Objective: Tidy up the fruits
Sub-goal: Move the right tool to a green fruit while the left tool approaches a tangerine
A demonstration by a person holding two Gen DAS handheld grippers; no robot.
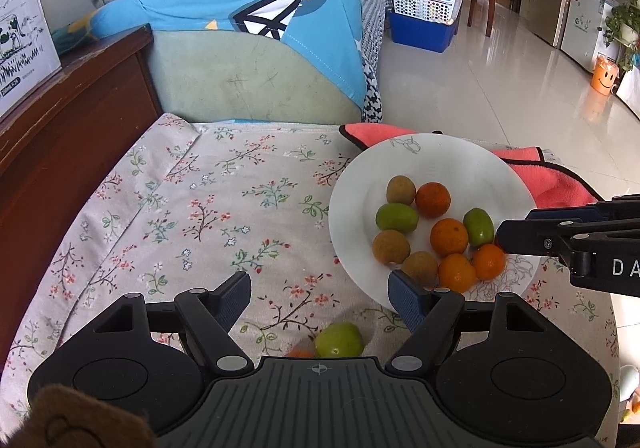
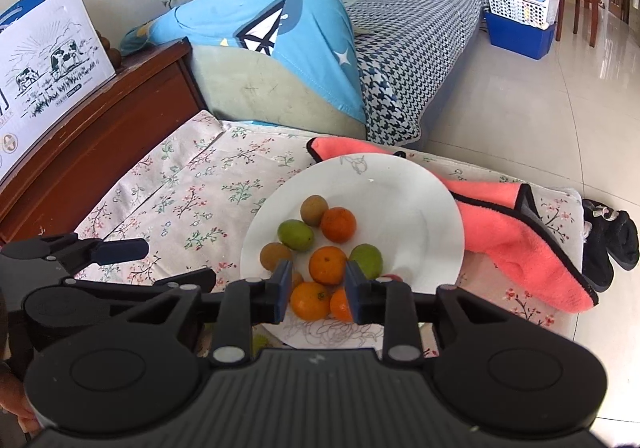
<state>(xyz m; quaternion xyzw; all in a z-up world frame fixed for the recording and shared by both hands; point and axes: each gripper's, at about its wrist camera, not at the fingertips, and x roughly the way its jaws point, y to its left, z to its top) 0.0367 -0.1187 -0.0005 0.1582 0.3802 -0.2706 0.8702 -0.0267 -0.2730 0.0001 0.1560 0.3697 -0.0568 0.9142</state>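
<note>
A white plate (image 1: 448, 164) (image 2: 404, 192) on the flowered cloth holds several small fruits: oranges (image 1: 449, 236) (image 2: 338, 224), green ones (image 1: 397, 217) (image 2: 295, 234) and brown ones (image 1: 401, 189) (image 2: 314, 209). My left gripper (image 1: 320, 294) is open above the cloth, left of the plate's near rim. A loose green fruit (image 1: 339, 340) and part of an orange one (image 1: 299, 353) lie on the cloth just below it. My right gripper (image 2: 316, 290) is open over the plate's near side, its fingers on either side of an orange (image 2: 310, 300), apart from it. It also shows in the left wrist view (image 1: 516, 238).
A pink towel (image 1: 552, 180) (image 2: 516, 236) lies under and right of the plate. A wooden cabinet (image 1: 60, 120) stands at the left, a sofa with a blue cushion (image 1: 240, 4) behind. The table's right edge drops to the tiled floor; black slippers (image 2: 608, 244) lie there.
</note>
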